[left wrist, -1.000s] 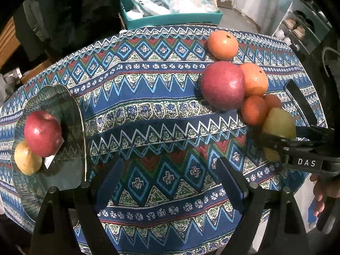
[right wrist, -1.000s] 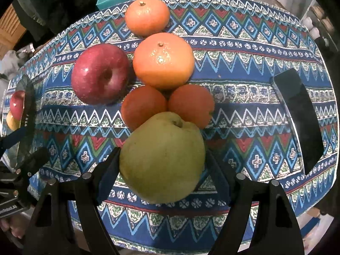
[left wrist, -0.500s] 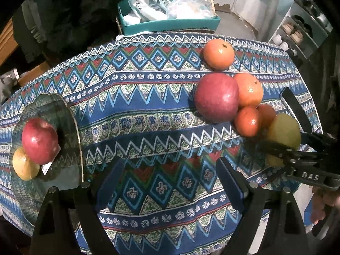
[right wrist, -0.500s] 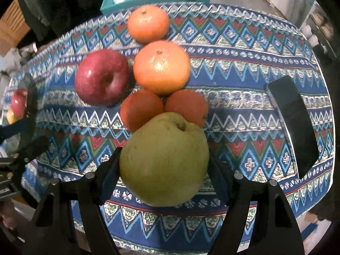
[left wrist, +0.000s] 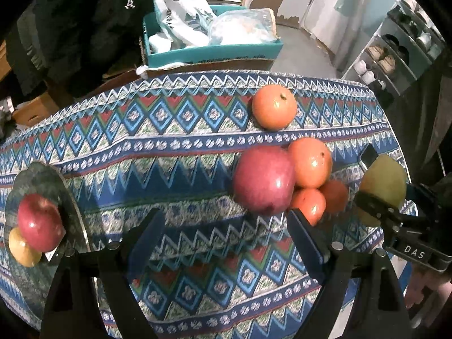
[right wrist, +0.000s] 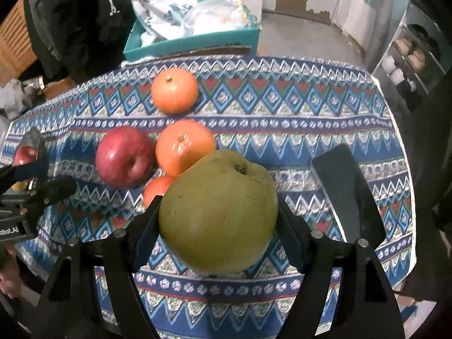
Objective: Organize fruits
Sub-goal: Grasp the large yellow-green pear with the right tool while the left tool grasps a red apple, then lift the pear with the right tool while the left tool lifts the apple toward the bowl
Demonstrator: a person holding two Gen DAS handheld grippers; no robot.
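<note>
Right gripper (right wrist: 219,223), a black two-fingered tool with blue pads, is clamped on the large yellow-green pear (right wrist: 217,214), which a second ago was still resting on the blue, red and white zigzag-patterned tablecloth (right wrist: 282,113) with the pads not yet pressed to its sides; since then the jaws have been drawn in against it and the pear has been raised clear of the cloth and away from the cluster it lay against. A pick is judged to have been completed, and carriage toward the dark round glass plate (left wrist: 65,186) at the far left is judged to be the step in hand, since a red apple on the plate (left wrist: 39,221) and a small yellow fruit (left wrist: 21,250) have already been gathered there. Left gripper (left wrist: 226,240) is held with its jaws wide apart and nothing between them, above bare cloth. Left on the cloth are a second red apple (right wrist: 125,156), a large orange beside it (right wrist: 185,147), a lone orange further back (right wrist: 174,90), and two small oranges, of which one (right wrist: 156,188) is mostly covered by the pear in the right wrist view and the other is hidden altogether. The underside of the pear cannot be seen, so its clearance is hard to judge. A flat black object (right wrist: 350,195) on the cloth cannot be identified, and the plate is cut off at the picture edge
</note>
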